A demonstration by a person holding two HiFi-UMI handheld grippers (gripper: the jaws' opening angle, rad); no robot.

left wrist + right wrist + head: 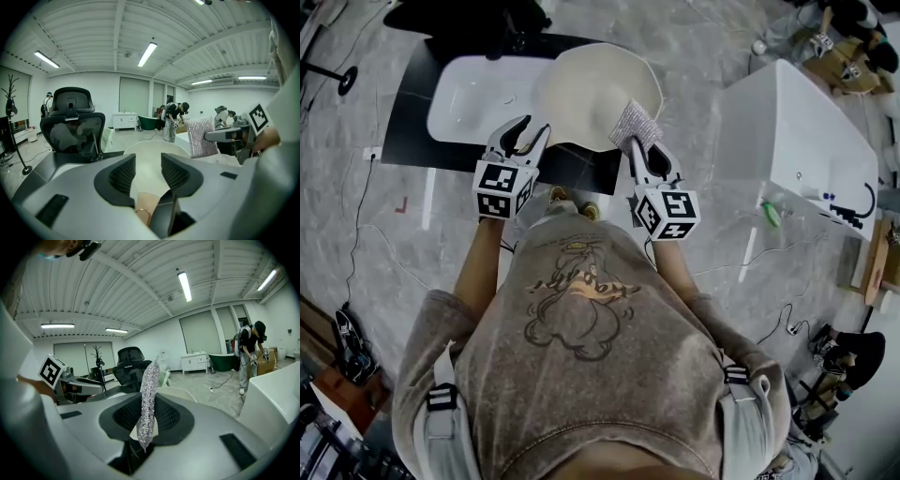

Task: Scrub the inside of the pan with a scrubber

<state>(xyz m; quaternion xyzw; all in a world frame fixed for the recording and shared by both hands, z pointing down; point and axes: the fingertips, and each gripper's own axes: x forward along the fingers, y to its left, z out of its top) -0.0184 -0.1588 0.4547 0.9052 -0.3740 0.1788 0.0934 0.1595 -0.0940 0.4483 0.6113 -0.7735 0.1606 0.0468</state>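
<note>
The cream pan (600,94) sits on the black table (405,131), just beyond both sets of fingertips. The right gripper (642,150) is clamped on the silver scrubber (148,399), which stands upright between its fingers. The left gripper (147,173) has its fingers apart with nothing between them.

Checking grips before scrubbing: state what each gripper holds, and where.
Right gripper pinches the scrubber by its lower end; left gripper, jaws apart, holds nothing.

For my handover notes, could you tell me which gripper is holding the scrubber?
The right gripper, clamped on the silver scrubber; the left gripper has its jaws apart and empty.
</note>
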